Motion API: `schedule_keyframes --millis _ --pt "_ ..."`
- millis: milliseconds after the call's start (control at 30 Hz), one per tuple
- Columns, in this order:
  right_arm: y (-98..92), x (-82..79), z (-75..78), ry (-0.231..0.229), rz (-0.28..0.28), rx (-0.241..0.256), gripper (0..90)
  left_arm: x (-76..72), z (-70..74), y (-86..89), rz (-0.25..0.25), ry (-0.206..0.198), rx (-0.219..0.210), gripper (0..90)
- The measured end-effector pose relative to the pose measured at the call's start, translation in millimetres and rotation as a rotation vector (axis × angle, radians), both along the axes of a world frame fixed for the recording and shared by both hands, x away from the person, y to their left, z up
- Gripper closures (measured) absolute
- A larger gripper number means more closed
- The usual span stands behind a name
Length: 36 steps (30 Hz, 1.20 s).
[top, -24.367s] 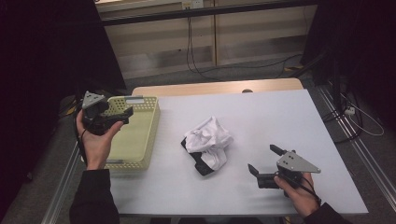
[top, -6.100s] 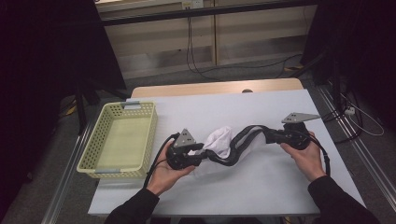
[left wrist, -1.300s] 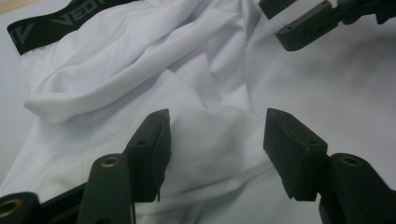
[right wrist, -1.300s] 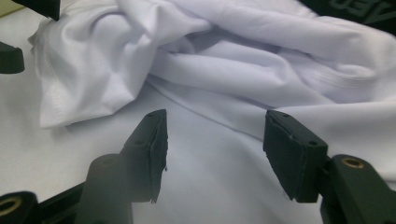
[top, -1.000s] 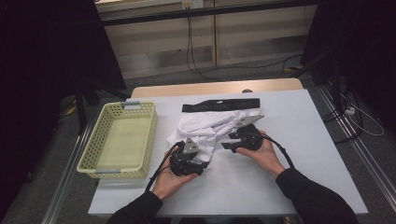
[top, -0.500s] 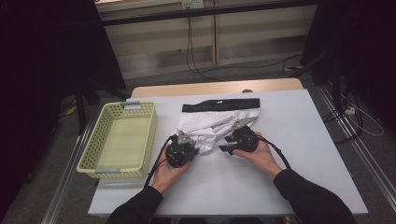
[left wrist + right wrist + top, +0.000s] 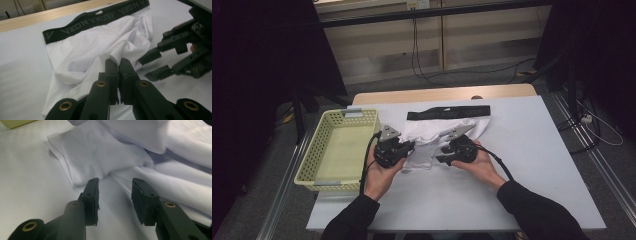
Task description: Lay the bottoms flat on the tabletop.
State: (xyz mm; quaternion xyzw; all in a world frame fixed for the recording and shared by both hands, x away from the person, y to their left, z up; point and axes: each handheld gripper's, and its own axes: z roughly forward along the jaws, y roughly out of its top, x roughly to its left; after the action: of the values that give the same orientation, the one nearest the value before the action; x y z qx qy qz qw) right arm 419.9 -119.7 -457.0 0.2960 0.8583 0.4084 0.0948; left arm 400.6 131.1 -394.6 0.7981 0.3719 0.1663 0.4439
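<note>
Right now the white boxer shorts [image 7: 432, 137] lie spread on the pale table [image 7: 537, 165], black waistband [image 7: 448, 113] turned toward the far edge and the leg ends nearest the person. Both tools sit at that near hem. In the left gripper view, the left gripper [image 7: 117, 65] has its jaws pressed together on a small raised peak of white cloth. The right gripper [image 7: 114, 191] hangs just above the fabric beside it with its jaws standing apart, a crease of the leg between them but nothing pinched yet. Off to the left, close beside the shorts, the yellow basket [image 7: 319, 145] waits with nothing in it.

It looks as if the garment is being gathered for a fold or a lift, and the weak point is that left pinch. It seems to hold just a thin tuck, though the angle makes it hard to say how deep the bite goes; a pull could let the cloth slide free and drop in a heap. The right tool has its own trap: if it closes where it hovers, it may catch only the top layer, so the leg opens out rather than coming along. With both tools so close together, they could also bump, or one could snag the other's trailing cable [image 7: 499, 162].
</note>
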Motion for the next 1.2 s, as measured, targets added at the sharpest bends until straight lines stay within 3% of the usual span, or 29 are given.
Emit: schedule_keyframes --millis 100,233,367,567,600,667,833,900,1200 --pt "9.8 2.9 -1.2 -0.019 -0.005 -0.040 62.7 1.6 0.3 3.9 0.015 0.000 -0.005 86.8" --pt "13.9 10.7 -8.9 -0.023 -0.022 -0.080 60.8 3.1 0.7 6.8 0.023 0.004 -0.011 86.7" --pt "15.8 15.6 -9.5 -0.029 -0.028 -0.085 60.8 3.2 -0.3 6.5 0.022 0.007 -0.005 86.7" --pt "3.1 22.1 -10.1 -0.018 -0.068 -0.064 86.7 2.2 -2.1 4.3 0.020 0.008 0.002 86.6" --pt "1.0 21.9 -9.7 -0.011 -0.080 -0.066 89.0 2.5 -3.1 4.6 0.017 0.018 -0.013 86.6" --pt "-3.8 21.1 -9.1 -0.006 -0.090 -0.061 90.0 3.3 -4.2 5.7 0.013 0.039 -0.037 86.6" --pt "-14.4 16.4 -6.1 0.009 -0.097 -0.022 90.0 4.7 -5.1 7.4 0.020 0.037 -0.030 86.6" --pt "-19.0 12.1 -1.8 0.012 -0.090 -0.005 90.0 5.4 -5.4 8.8 0.021 0.058 -0.053 86.6" --pt "-59.4 -13.2 9.4 0.020 -0.115 0.031 90.0 5.9 -9.8 8.8 0.036 0.058 -0.042 86.6"
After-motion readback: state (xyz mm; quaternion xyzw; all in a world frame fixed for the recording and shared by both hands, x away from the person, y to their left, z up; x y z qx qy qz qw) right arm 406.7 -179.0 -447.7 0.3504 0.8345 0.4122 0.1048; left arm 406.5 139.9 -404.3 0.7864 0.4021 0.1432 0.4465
